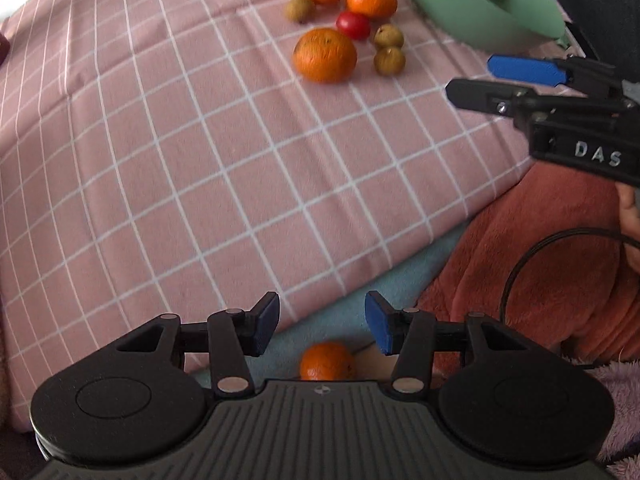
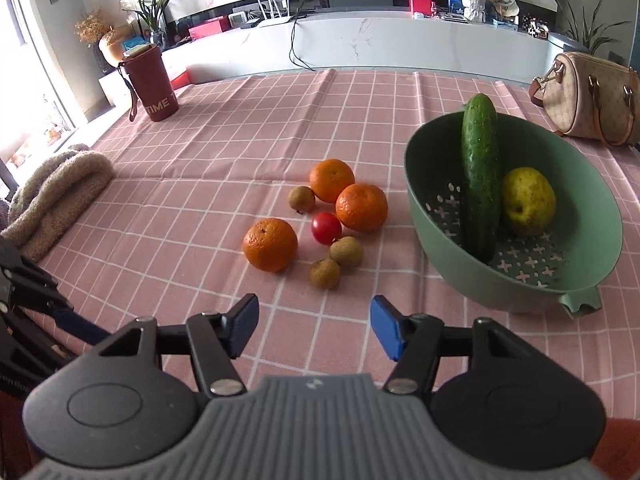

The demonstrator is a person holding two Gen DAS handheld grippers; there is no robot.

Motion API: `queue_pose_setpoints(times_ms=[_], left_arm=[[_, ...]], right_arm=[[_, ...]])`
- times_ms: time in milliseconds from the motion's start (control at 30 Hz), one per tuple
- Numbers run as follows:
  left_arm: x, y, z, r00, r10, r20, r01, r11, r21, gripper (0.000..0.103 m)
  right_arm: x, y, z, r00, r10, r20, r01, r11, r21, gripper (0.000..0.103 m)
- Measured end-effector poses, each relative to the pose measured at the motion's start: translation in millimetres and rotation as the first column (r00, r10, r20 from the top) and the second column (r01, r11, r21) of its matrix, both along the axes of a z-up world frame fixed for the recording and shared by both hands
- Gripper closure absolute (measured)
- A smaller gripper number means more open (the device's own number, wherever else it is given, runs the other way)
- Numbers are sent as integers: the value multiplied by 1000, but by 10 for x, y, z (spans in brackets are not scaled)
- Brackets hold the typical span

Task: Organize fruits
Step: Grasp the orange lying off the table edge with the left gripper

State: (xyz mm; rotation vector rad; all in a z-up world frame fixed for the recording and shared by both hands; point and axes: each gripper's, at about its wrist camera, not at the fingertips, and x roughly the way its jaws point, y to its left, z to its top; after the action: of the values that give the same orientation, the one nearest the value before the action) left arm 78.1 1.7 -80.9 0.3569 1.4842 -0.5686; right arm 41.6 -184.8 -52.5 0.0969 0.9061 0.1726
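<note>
On the pink checked tablecloth (image 2: 200,160) lies a cluster of fruit: three oranges, the nearest (image 2: 270,244) (image 1: 325,55), a red tomato (image 2: 326,228) (image 1: 353,25) and three small brown longans, one (image 2: 325,274) closest. A green colander bowl (image 2: 440,248) (image 1: 460,12) to the right holds a cucumber (image 2: 481,176) and a yellow pear (image 2: 528,207). My right gripper (image 2: 314,330) is open and empty, short of the cluster; it shows in the left wrist view (image 1: 476,80). My left gripper (image 1: 322,322) is open and empty past the table's front edge, above another orange (image 1: 326,361) below.
A dark red cup (image 2: 154,84) stands at the far left of the table, a beige knit cloth (image 2: 52,200) lies at the left edge, and a handbag (image 2: 588,98) sits at the far right. A pink fleece-clad lap (image 1: 540,260) and a cable (image 1: 560,248) are near the table edge.
</note>
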Motion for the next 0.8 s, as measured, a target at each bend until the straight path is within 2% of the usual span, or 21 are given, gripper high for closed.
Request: queue_pose_setpoints(times_ms=[133, 433, 600, 733, 800], left_arm=[[-74, -11, -178, 998, 11, -65, -7, 998, 64, 44], [-363, -38, -552, 991, -18, -136, 42, 984, 171, 44], [-526, -13, -751, 989, -24, -146, 52, 980, 192, 44], [-621, 23, -853, 988, -21, -150, 48, 983, 180, 55], [-673, 38, -862, 990, -30, -141, 55, 982, 179, 56]], right_arm=[[-22, -32, 7, 1000, -4, 8, 4, 1000, 14, 44], [-37, -35, -6, 1000, 15, 13, -15, 1000, 20, 40], [-40, -27, -10, 1000, 18, 14, -19, 1000, 15, 39], [-45, -31, -9, 1000, 19, 15, -19, 1000, 14, 38], [-47, -29, -8, 1000, 20, 15, -20, 1000, 11, 38]])
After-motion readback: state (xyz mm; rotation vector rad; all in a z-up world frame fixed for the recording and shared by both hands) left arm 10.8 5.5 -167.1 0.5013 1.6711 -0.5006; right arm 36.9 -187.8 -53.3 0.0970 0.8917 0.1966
